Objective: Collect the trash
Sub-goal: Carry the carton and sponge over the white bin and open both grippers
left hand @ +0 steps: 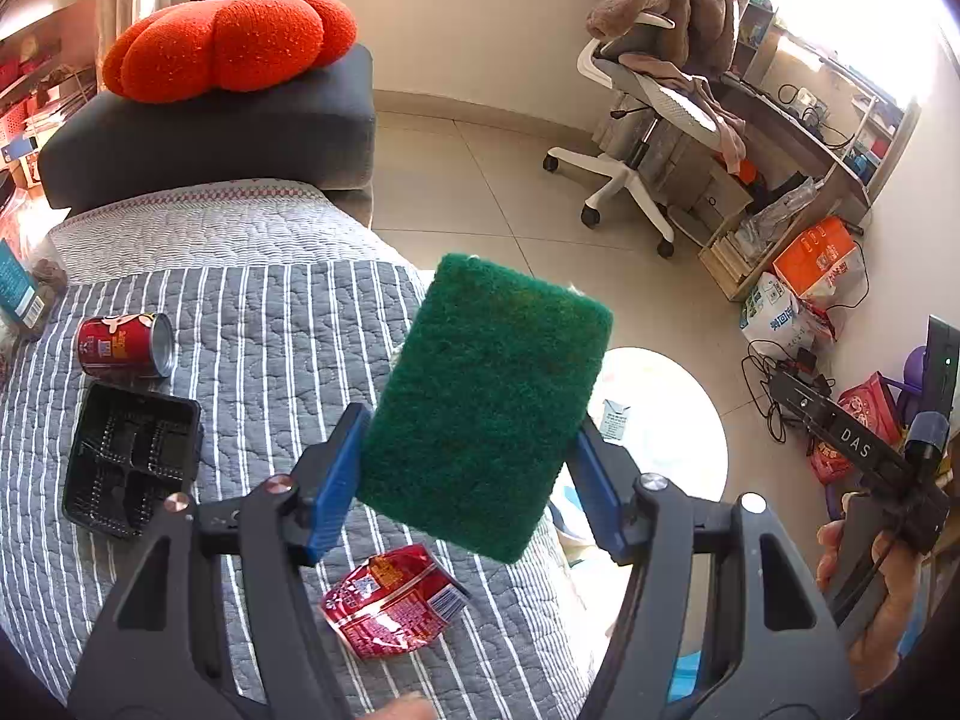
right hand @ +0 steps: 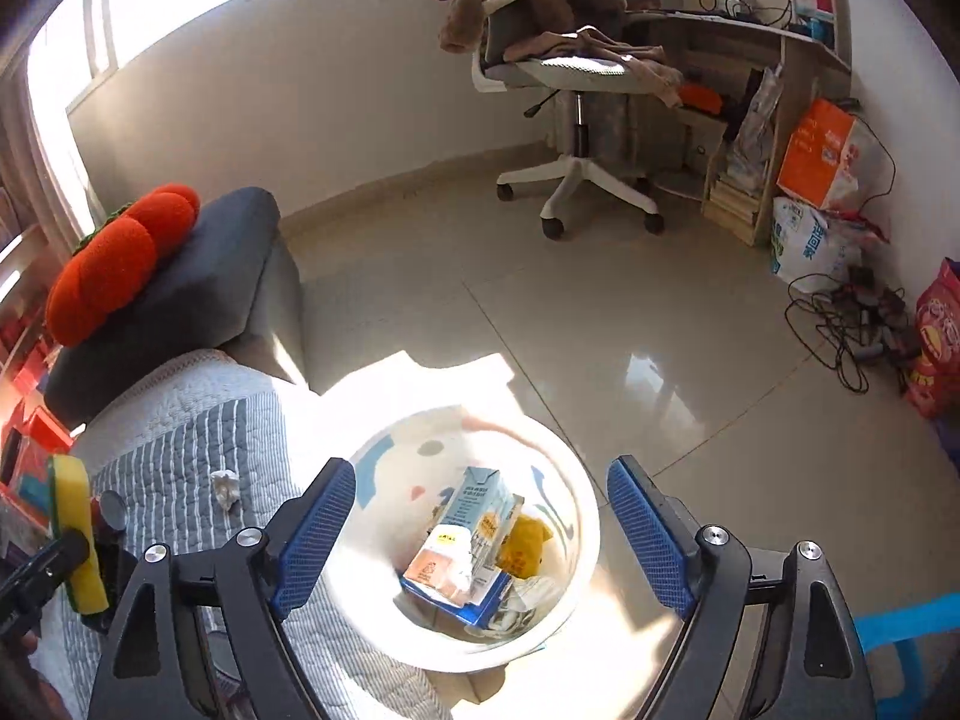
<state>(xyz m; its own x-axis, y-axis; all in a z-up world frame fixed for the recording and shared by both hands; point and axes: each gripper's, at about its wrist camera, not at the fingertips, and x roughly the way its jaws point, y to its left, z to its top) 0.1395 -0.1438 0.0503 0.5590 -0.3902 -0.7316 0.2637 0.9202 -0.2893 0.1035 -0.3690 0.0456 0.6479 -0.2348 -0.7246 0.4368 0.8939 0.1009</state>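
Note:
My left gripper (left hand: 474,474) is shut on a green scouring sponge (left hand: 486,402) and holds it above the striped bed cover, at its edge; its yellow side shows in the right wrist view (right hand: 75,534). On the cover lie a red can (left hand: 123,345), a black plastic tray (left hand: 129,462) and a crumpled red wrapper (left hand: 393,600). A crumpled tissue (right hand: 226,487) lies on the cover. My right gripper (right hand: 480,534) is open and empty above the white trash bin (right hand: 576,594), which holds a milk carton (right hand: 474,510) and other packaging. The bin also shows beside the bed (left hand: 690,420).
An orange pumpkin cushion (left hand: 228,42) sits on a dark grey block (left hand: 210,138) at the bed's far end. A white office chair (right hand: 570,96) draped with clothes, a desk, boxes, bags and tangled cables (right hand: 852,324) stand across the tiled floor.

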